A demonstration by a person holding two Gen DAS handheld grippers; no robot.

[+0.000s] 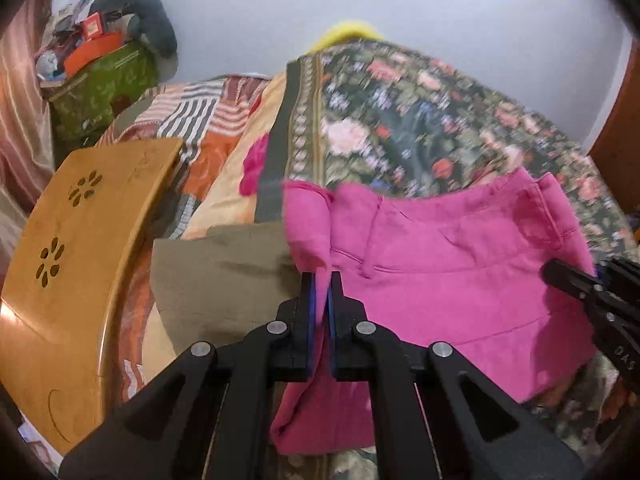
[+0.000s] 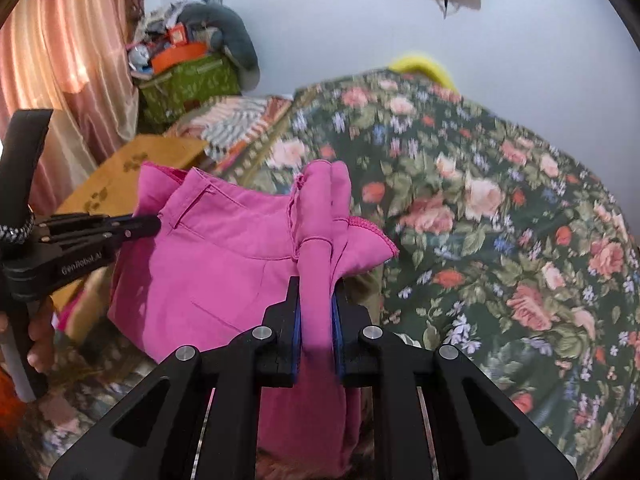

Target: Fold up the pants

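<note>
Left wrist view first: the left gripper (image 1: 322, 280) is clamped tight on a thin edge of the bright pink cotton pants (image 1: 432, 280), its blue pads pinched on the fabric with barely a gap. The pants hang stretched out between the two grippers over the dark green floral bedspread (image 1: 400, 120) on the bed, waistband side up, with the rest drooping below the fingers. The right gripper (image 1: 560, 276) pokes in from the right edge and bites the other end of the waistband. Under the pants on the left lies a flat olive-khaki cloth (image 1: 216, 276), and beside that a curved honey-coloured wooden lap desk with flower cutouts (image 1: 76, 264). Back in the corner there's a green patterned fabric storage box (image 1: 104, 84), stuffed way past the rim: an orange box, a small red carton, crumpled papers, and a grey neck pillow (image 1: 156, 20) draped over the top of the heap. A bit of something yellow (image 1: 352, 32) peeks up behind the bedspread.

Right wrist view: the right gripper (image 2: 316, 284) is closed on a thick bunched roll of the pink pants (image 2: 224, 264), so its pads sit a little apart around the wad. The left gripper (image 2: 154, 224) comes in from the left, gripping the far waistband corner, with a person's hand (image 2: 40, 340) on its handle. Same green box (image 2: 188, 84) sits overflowing by the peach striped curtain (image 2: 68, 56). The floral bedspread (image 2: 500, 220) fills the right side, kinda blurry.
</note>
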